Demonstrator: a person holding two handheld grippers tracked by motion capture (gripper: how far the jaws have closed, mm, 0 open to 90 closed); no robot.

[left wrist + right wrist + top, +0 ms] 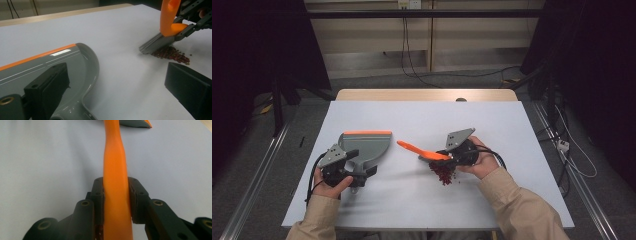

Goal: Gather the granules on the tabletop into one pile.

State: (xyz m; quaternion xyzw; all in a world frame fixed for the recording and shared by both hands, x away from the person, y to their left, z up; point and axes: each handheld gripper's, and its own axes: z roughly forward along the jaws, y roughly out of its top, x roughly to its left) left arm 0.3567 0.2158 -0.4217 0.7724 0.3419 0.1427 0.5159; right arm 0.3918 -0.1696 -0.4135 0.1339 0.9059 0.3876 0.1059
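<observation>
Right gripper view: right gripper (116,202) jaws clamp orange brush (115,170); left gripper (112,87) gapes.

Tan long sleeves (522,207) down to the wrists, cuffs loose and creased. Left gripper (343,172) black and boxy, topped by a grey three-cornered plate, black cable looping off beside the hand; broad matte black jaw blocks with a brass-coloured screw eye at the base in the left gripper view. Right gripper (451,156) likewise black under a grey plate, cable curling behind; dark linkage arms with round screw holes in its own view.
</observation>
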